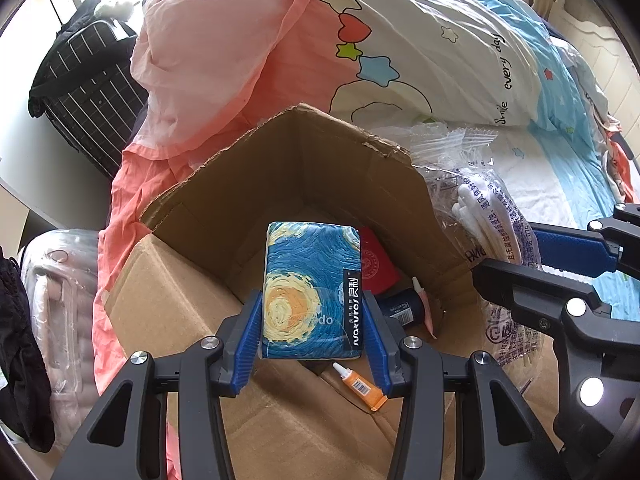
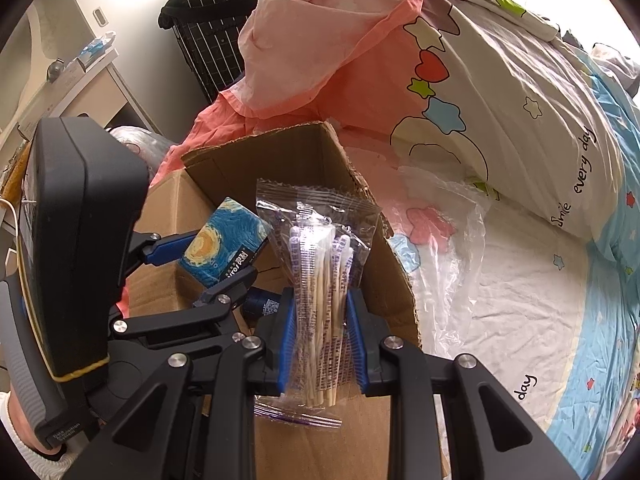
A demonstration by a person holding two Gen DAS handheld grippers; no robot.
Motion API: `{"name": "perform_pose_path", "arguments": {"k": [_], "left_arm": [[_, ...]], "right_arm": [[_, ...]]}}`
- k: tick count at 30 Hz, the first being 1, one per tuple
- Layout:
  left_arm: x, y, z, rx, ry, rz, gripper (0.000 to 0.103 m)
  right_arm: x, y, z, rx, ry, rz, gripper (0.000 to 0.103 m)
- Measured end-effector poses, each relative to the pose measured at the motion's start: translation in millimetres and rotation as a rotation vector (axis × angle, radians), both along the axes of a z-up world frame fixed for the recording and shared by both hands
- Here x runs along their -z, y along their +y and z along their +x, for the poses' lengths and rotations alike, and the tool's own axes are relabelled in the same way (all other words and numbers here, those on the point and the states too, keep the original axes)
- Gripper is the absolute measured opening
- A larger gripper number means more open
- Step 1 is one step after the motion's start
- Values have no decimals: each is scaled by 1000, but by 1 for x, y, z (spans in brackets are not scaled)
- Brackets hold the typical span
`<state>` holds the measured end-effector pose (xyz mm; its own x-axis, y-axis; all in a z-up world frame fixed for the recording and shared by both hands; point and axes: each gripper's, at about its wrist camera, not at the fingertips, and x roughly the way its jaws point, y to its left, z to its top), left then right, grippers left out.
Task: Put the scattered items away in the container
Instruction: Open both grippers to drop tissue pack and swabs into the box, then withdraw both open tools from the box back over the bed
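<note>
My left gripper is shut on a blue and yellow tissue pack and holds it over the open cardboard box. Inside the box lie a red booklet, a dark blue item, a thin pink-tipped tube and an orange glue tube. My right gripper is shut on a clear packet of cotton swabs, held upright at the box's right wall. The tissue pack and the left gripper show to its left.
The box sits on a bed with a pink sheet and a cartoon-print quilt. An empty clear plastic bag lies right of the box. A black striped suitcase stands far left, a wrapped pale bundle lower left.
</note>
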<state>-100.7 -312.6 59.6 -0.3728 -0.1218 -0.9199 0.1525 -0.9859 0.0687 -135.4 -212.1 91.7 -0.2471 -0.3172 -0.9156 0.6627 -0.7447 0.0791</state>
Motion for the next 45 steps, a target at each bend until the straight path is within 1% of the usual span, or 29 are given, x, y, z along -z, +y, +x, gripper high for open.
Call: {"name": "perform_pose_path", "arguments": {"k": [2, 3, 4, 5, 6, 10, 15, 26, 45], "left_arm": [[-1, 0, -1, -1, 4, -1, 52], [-1, 1, -1, -2, 5, -6, 64], [-1, 1, -1, -5, 7, -17, 73], [-1, 2, 0, -8, 14, -23, 85], [-2, 2, 0, -8, 23, -22, 87], [-3, 1, -1, -20, 16, -20, 89], [-4, 1, 0, -23, 10, -15, 89], [-7, 8, -1, -10, 5, -35, 89], [-27, 34, -1, 26, 16, -40, 89]], "right_arm": [[0, -1, 0, 1, 14, 14, 25], [0, -1, 1, 4, 21, 21, 30], [0, 0, 0, 13, 30, 24, 39], [-1, 2, -1, 22, 34, 21, 43], [-2, 3, -2, 28, 33, 18, 47], [-3, 6, -3, 40, 36, 28, 50], [-6, 8, -1, 39, 36, 33, 51], [-11, 10, 2, 31, 56, 52, 51], [-29, 37, 5, 88, 69, 54, 54]]}}
